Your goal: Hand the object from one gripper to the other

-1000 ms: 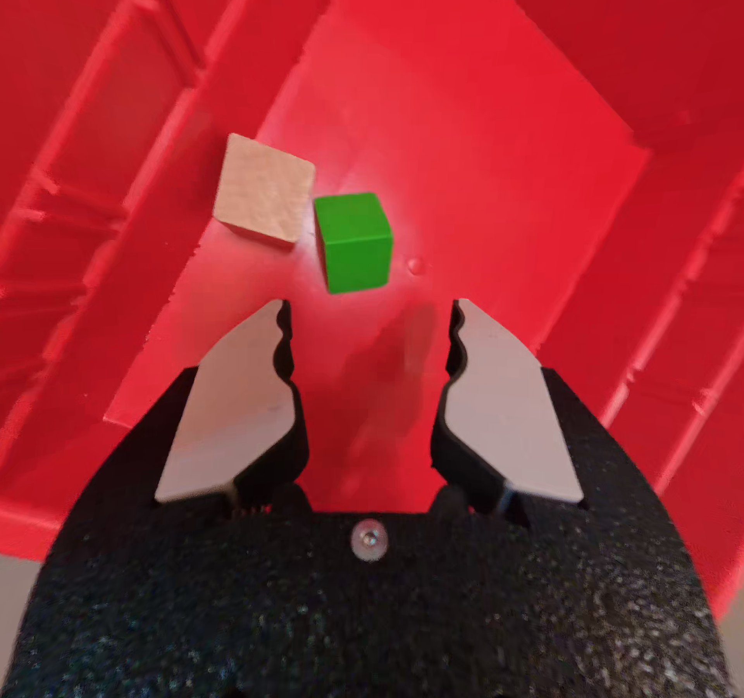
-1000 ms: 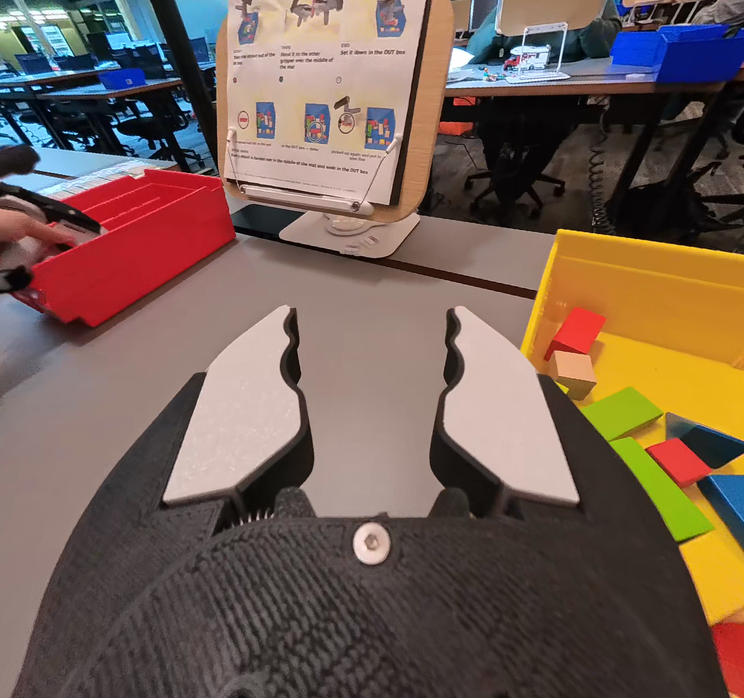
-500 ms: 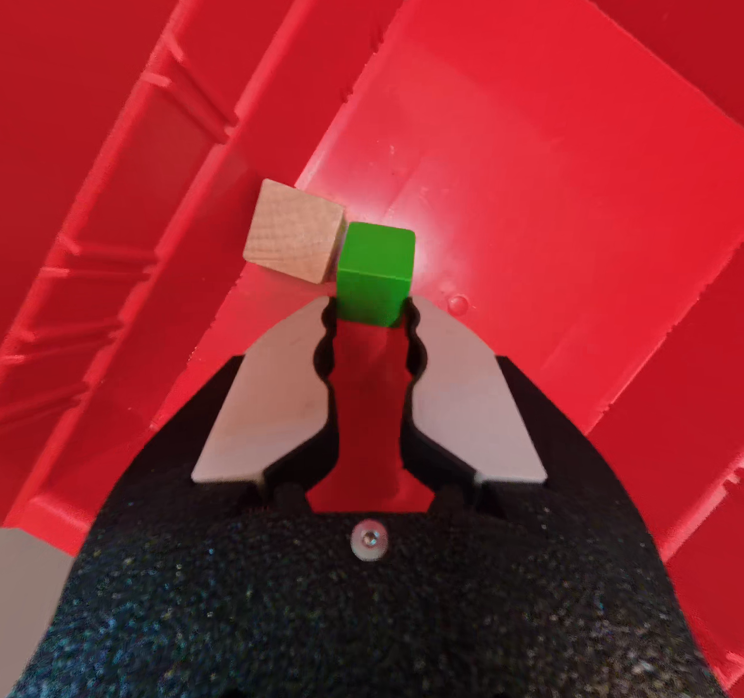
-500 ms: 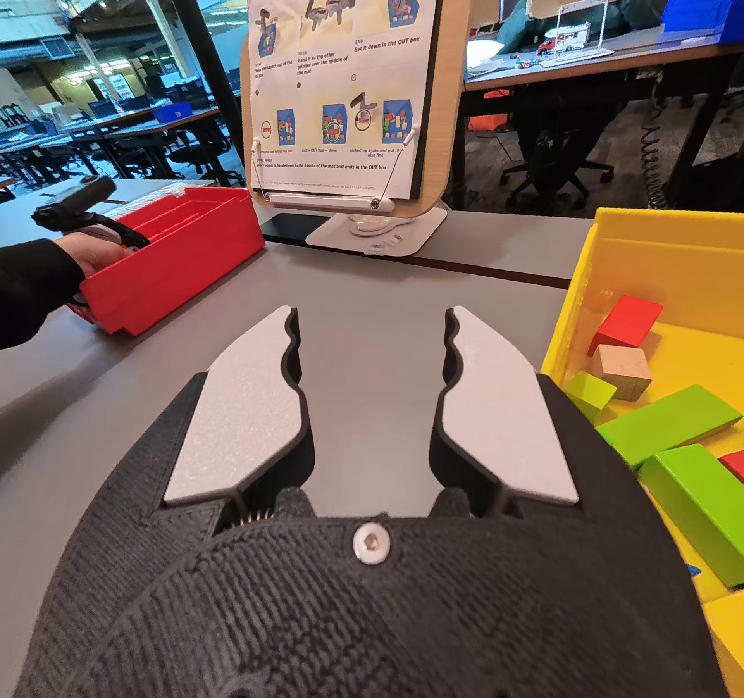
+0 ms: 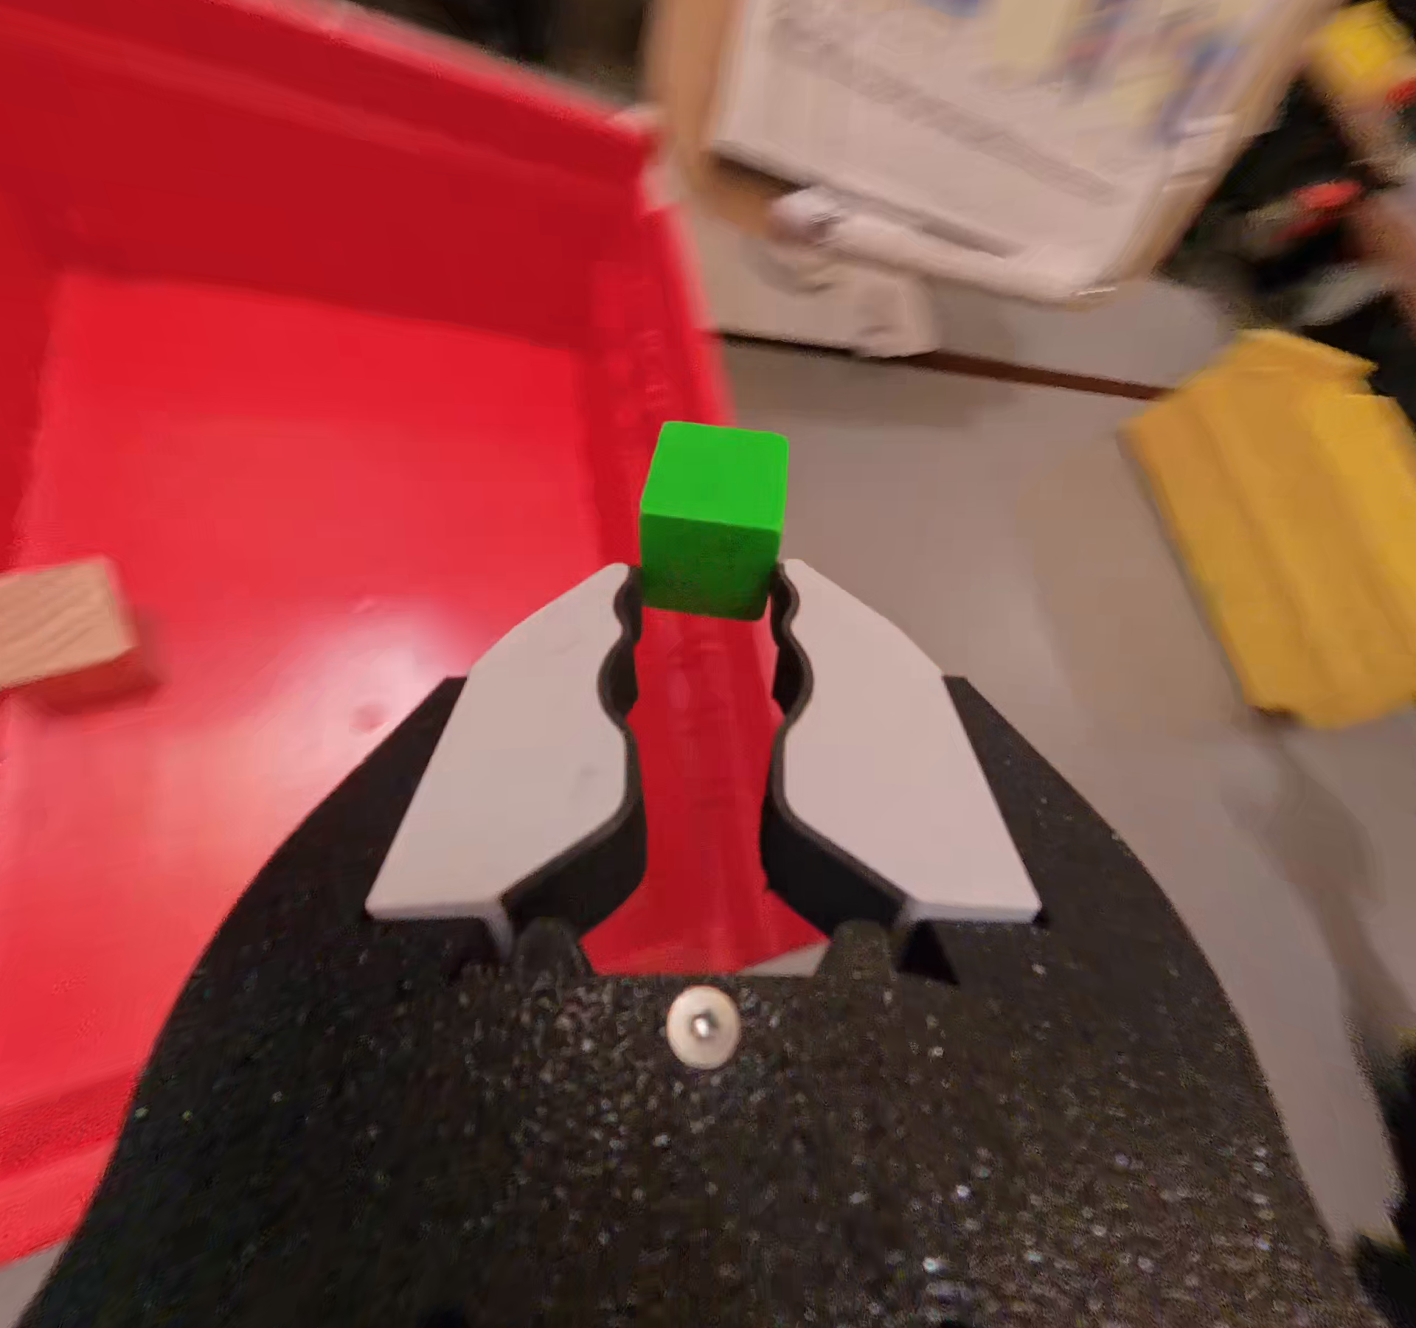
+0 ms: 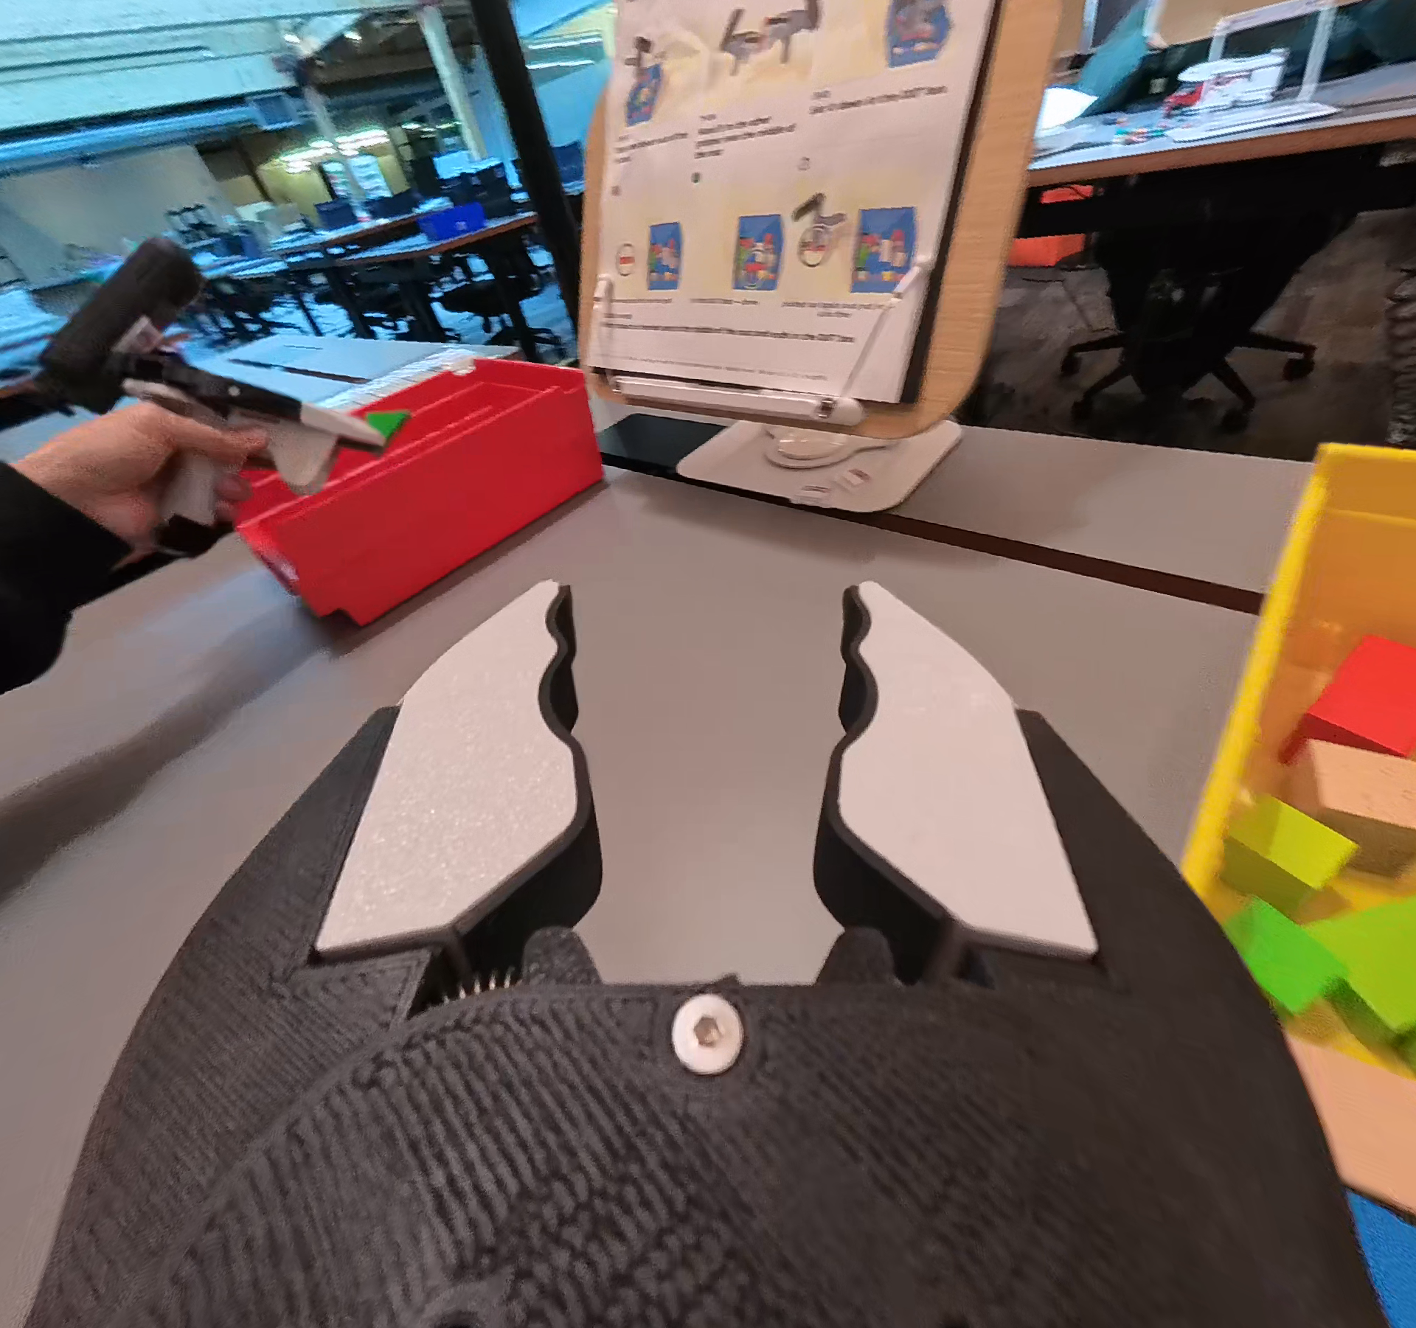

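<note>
Left gripper [image 5: 705, 586] clamps the green cube [image 5: 712, 517] at its fingertips, both pads pressed to its sides, cube raised above the red bin [image 5: 306, 448]. Right gripper [image 6: 705, 602] gapes wide, bare, over the grey table [image 6: 705, 525], well apart from the cube.

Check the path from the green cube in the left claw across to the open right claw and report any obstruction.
Nothing visible blocks it. The left claw grips the green cube above the red bin; only bare grey table lies before the open right claw.

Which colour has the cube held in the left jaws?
Bright green cube; the left wrist view shows it best.
</note>
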